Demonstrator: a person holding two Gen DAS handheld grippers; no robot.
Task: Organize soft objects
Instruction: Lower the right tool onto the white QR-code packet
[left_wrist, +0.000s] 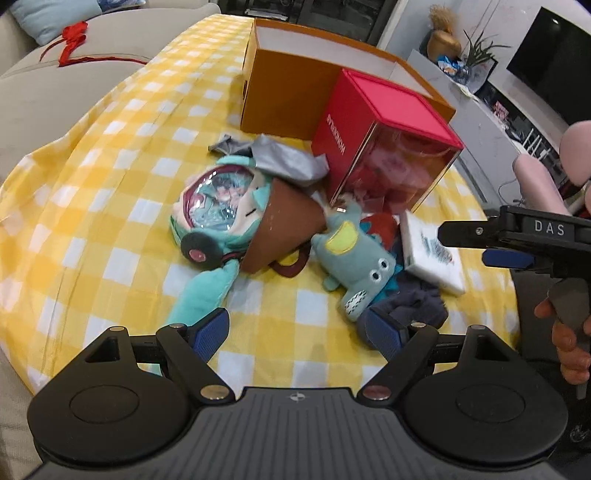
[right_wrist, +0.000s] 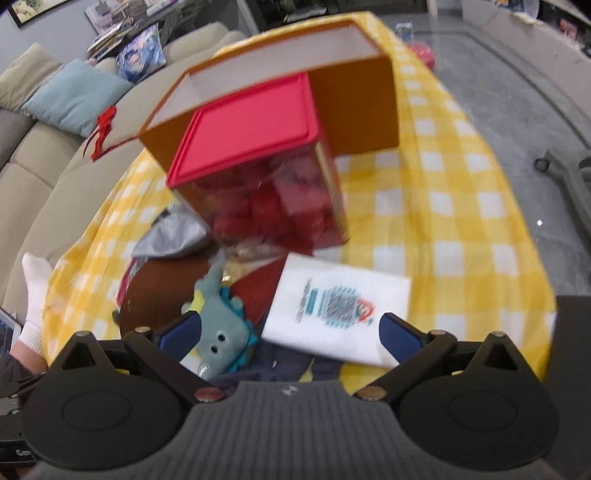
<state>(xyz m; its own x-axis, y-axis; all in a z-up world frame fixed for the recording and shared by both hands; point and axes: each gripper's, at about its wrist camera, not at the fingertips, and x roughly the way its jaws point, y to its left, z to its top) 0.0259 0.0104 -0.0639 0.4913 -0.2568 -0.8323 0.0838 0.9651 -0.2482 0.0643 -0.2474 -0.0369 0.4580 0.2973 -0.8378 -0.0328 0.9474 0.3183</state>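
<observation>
Left claw (left_wrist: 297, 334): blue pads spread wide, nothing between, low over surface. Right claw (right_wrist: 290, 332): pads wide apart, empty, angled down. Person's hand (left_wrist: 567, 347) wraps right claw's handle, seen from left wrist.

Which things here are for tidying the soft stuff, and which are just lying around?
For the job: dinosaur plush, teal doll plush, grey cloth, dark cloth, orange box.
Just lying about: red box, white packet, sofa cushion.

Counted on the checked cloth: two boxes, one orange box (left_wrist: 291, 92) and one red box (left_wrist: 384, 144); two plush toys, one teal doll (left_wrist: 218, 218) and one dinosaur (left_wrist: 351, 258); one white packet (left_wrist: 432, 254).
</observation>
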